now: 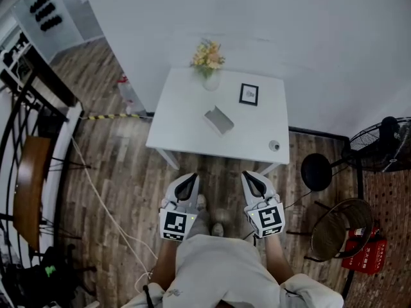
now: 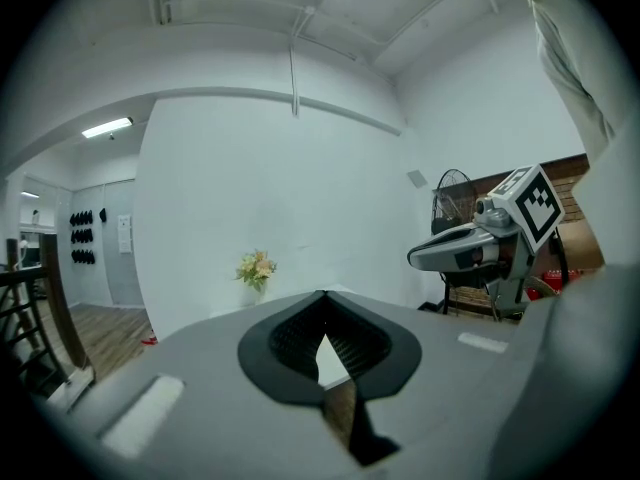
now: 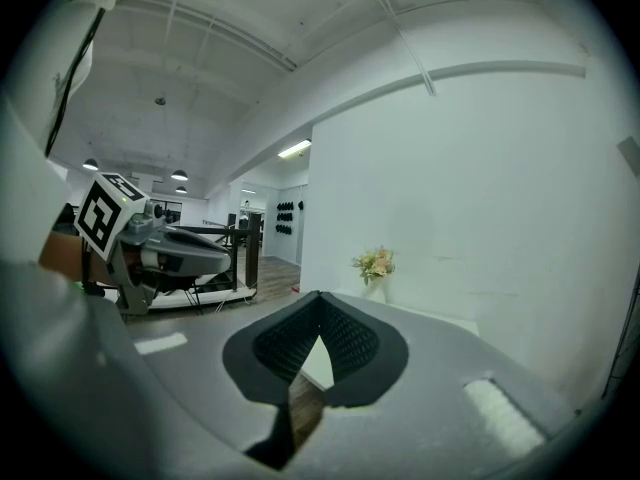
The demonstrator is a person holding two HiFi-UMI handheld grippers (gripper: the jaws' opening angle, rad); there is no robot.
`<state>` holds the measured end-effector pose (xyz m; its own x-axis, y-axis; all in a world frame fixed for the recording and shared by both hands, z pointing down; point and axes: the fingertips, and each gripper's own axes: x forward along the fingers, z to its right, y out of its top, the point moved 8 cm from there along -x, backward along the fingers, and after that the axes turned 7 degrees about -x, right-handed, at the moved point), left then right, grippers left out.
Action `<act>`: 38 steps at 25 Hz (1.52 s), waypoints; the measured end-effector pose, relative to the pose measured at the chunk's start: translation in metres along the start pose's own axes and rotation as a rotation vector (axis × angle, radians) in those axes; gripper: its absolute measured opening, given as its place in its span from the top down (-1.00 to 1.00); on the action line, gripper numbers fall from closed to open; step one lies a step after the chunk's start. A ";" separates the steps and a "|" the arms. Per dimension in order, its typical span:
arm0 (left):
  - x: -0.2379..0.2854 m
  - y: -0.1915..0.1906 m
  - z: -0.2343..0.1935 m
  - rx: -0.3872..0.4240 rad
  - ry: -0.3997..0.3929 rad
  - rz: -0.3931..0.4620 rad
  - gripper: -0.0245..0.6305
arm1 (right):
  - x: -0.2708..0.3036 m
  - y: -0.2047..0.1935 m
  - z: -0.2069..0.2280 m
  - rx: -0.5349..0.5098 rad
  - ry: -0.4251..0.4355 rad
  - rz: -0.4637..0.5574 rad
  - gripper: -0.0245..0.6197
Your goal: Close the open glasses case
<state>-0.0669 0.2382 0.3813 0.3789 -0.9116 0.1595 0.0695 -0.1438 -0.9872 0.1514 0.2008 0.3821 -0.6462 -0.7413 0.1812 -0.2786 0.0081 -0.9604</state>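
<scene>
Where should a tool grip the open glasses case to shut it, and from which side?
Probably the lid's free edge on the glasses case, approached from the table's near side. It lies diagonally mid-table, though hinge detail is too small to tell.

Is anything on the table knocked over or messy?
Nothing is spilled or knocked over. The only odd bit is the glasses case, lying open and crooked to the edges of the table, near its middle. The flowers stand upright at the back.
</scene>
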 end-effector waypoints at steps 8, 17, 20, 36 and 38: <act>0.050 0.007 -0.040 -0.001 -0.024 0.007 0.86 | 0.049 0.001 0.024 0.006 -0.030 -0.016 0.91; 0.108 0.020 -0.090 0.006 -0.095 0.000 0.86 | 0.107 0.009 0.050 0.027 -0.097 -0.046 0.91; 0.122 0.023 -0.107 0.007 -0.113 0.007 0.86 | 0.124 0.012 0.053 0.026 -0.120 -0.052 0.91; 0.185 0.014 -0.168 -0.009 -0.225 -0.002 0.86 | 0.186 0.011 0.057 0.044 -0.225 -0.108 0.91; 0.193 0.014 -0.171 -0.012 -0.239 -0.002 0.86 | 0.188 0.009 0.059 0.049 -0.238 -0.117 0.91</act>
<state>-0.1503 -0.0053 0.3964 0.5865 -0.7945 0.1576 0.0603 -0.1512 -0.9867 0.0693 0.0214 0.3949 -0.4246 -0.8725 0.2418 -0.3030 -0.1147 -0.9461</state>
